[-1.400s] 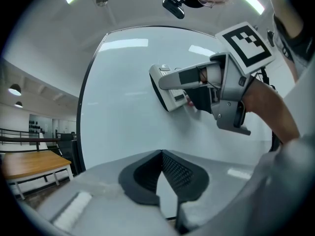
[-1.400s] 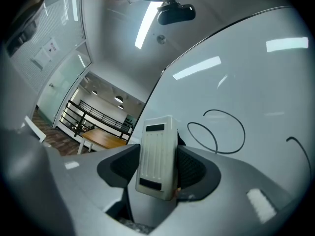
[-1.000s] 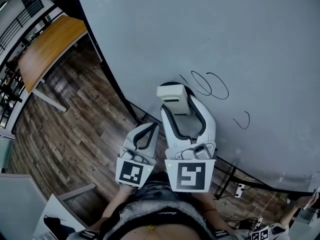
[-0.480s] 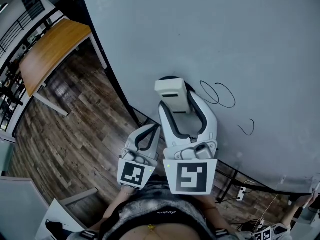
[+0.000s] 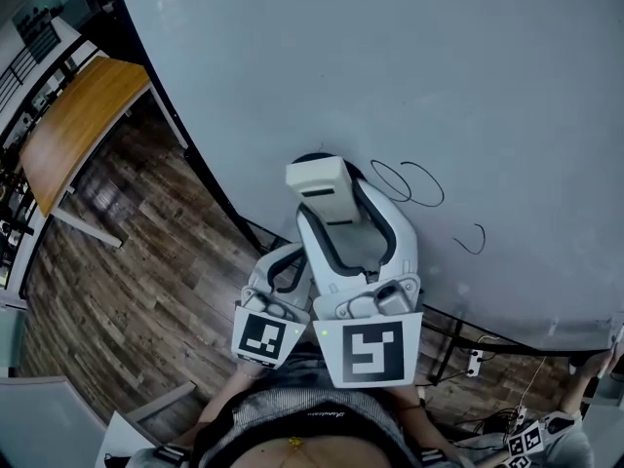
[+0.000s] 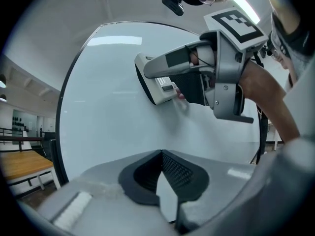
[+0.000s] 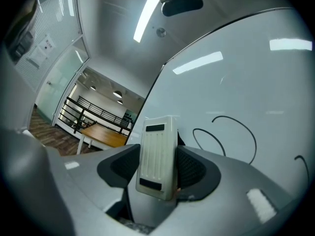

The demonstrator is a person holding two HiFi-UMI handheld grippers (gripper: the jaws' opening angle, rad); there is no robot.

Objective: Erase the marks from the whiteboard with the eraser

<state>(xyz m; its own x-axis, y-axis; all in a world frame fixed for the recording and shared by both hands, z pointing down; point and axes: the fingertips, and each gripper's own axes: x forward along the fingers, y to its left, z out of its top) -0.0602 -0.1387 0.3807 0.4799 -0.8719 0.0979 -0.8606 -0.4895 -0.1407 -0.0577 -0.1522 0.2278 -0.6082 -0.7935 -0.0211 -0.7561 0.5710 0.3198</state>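
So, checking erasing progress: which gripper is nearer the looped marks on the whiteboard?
Right. The right gripper, holding the eraser, sits just left of the looped marks; the left gripper hangs lower and further left, shut and empty.

We see a dark wood-plank floor spreading left of the jaws in the head view. Farther left stands a table with an orange-brown wooden top and white legs. In the right gripper view a black railing runs behind that table, left of the jaws. A glass partition rises further left, and a long ceiling light glows overhead.
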